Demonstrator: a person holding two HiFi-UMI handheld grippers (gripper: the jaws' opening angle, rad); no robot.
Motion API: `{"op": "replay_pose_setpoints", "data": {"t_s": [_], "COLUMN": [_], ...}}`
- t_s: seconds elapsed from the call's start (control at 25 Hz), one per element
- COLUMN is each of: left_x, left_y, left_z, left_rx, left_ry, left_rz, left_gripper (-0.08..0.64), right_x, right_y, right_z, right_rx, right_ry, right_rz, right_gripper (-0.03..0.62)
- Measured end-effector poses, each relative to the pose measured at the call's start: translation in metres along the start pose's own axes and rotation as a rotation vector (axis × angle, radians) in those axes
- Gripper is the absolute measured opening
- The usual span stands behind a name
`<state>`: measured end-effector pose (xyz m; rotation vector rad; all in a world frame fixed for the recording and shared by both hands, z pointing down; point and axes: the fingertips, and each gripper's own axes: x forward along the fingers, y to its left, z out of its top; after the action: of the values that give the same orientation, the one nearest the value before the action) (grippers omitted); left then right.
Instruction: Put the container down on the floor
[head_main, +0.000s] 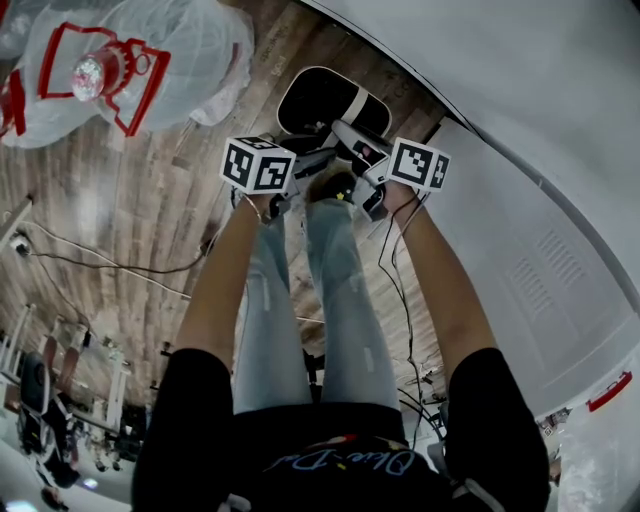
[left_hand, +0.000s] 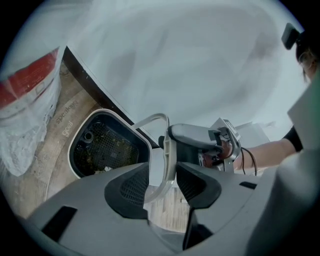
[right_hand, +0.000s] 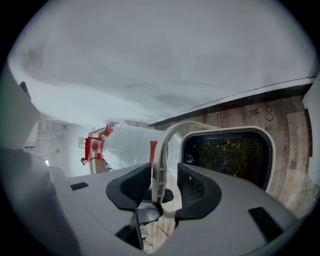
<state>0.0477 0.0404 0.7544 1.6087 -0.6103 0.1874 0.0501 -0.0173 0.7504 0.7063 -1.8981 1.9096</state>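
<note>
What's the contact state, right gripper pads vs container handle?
Cannot tell. Right gripper view: the right gripper stands open around the container handle. There is a clear gap at one pad, but the handle's edge meets the other with no gap visible.

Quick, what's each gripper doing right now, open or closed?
Left gripper: open, the handle between its fingers, not gripped.
Right gripper: open, the handle between its fingers too.

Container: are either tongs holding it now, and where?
Neither. Its handle loop sits between the open pads of the left tongs and right tongs, unclamped; nothing is held.
</note>
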Motion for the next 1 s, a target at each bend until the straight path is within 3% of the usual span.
{"op": "replay_pose_setpoints", "data": {"t_s": [0.16,0.56,1.0], "left_x": [-0.005,-0.036,-0.055], "left_y": [0.01,0.046,0.118], "left_z": [0.0,0.006,0.01], "left_rx": [0.046,0.037,0.018], "left_ry": [-0.016,-0.078,-0.1], "left_rz": [0.069,0.2,0.394], "left_gripper": [0.164,0.169,0.147], "right_x": [-0.005,-0.007,-0.009], "right_y": [-0.006,0.003,-0.006], "right_z": [0.0,-0.003,-0.006], "right_rx": [0.005,-0.007,0.011], "right_ry": [-0.014,-0.012,-0.046], "right_rz": [0.002,0.021,0.024], "right_gripper": [0.152,0.152,0.152]}}
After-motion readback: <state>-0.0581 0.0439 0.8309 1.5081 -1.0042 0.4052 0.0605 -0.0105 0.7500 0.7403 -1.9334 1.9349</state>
